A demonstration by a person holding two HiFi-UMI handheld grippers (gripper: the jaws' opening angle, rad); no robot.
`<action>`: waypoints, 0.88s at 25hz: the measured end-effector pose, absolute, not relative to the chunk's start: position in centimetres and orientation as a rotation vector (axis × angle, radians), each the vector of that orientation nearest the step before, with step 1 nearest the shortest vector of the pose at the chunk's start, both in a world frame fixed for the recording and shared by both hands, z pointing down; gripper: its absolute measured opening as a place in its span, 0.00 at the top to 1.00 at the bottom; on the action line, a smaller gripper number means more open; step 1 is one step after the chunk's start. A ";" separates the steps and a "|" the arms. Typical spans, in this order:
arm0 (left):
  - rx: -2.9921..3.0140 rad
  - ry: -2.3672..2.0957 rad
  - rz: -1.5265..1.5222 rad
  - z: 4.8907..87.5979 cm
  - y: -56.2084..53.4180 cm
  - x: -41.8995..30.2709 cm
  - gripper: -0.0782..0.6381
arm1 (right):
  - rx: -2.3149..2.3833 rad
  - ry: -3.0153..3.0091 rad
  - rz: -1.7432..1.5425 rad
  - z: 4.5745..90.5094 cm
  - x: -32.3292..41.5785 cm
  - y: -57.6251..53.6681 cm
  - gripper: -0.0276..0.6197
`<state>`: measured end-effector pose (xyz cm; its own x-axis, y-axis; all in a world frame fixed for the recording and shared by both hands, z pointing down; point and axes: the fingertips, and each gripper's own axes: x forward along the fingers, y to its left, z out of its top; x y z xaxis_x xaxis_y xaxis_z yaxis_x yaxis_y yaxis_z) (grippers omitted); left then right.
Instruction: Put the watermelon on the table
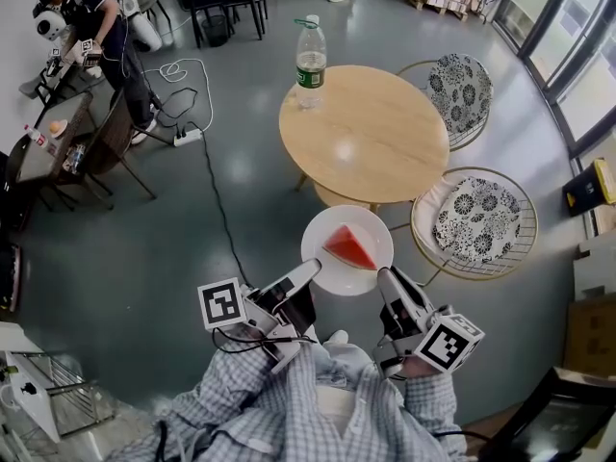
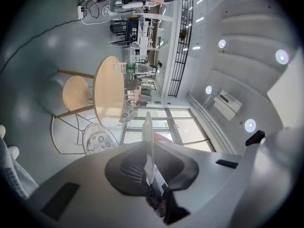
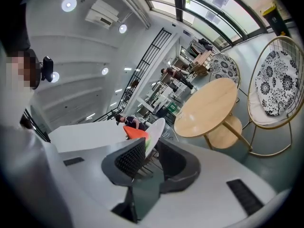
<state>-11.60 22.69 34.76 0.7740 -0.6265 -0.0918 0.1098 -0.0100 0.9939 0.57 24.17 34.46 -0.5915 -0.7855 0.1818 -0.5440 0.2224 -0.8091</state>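
Observation:
A red wedge of watermelon [image 1: 349,246] lies on a white plate [image 1: 325,269] held in the air just short of the round wooden table [image 1: 375,133]. My left gripper [image 1: 310,269] is shut on the plate's left rim and my right gripper [image 1: 385,277] is shut on its right rim. In the left gripper view the plate [image 2: 148,146] stands edge-on between the jaws of the left gripper [image 2: 149,175], with the table [image 2: 108,91] beyond. In the right gripper view the plate [image 3: 156,133] and watermelon [image 3: 135,133] sit in the jaws of the right gripper [image 3: 151,158].
A water bottle [image 1: 309,64] stands at the table's far left edge. Two wire chairs with patterned cushions [image 1: 478,221] [image 1: 458,87] stand right of the table. A power strip and cables [image 1: 188,136] lie on the floor to the left; a person [image 1: 91,22] works at the back left.

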 end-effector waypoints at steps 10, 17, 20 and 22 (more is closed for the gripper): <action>1.478 -0.418 -0.598 34.8 23.1 -12.9 0.84 | -1.280 2.216 -1.265 34.3 -0.7 24.8 0.82; 1.490 -0.409 -0.581 35.0 23.6 -14.0 0.84 | -1.306 2.199 -1.244 34.4 -1.8 25.5 0.82; 1.484 -0.410 -0.585 35.1 23.9 -14.4 0.84 | -1.299 2.179 -1.254 34.6 -2.2 25.8 0.82; 1.480 -0.410 -0.587 35.2 24.0 -14.6 0.84 | -1.304 2.191 -1.242 34.4 -2.4 25.8 0.82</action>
<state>-14.61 23.99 35.16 0.7965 -0.5969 -0.0963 0.1153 -0.0065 0.9933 -2.41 25.80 34.44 -0.5406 -0.8258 0.1608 -0.5621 0.2124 -0.7993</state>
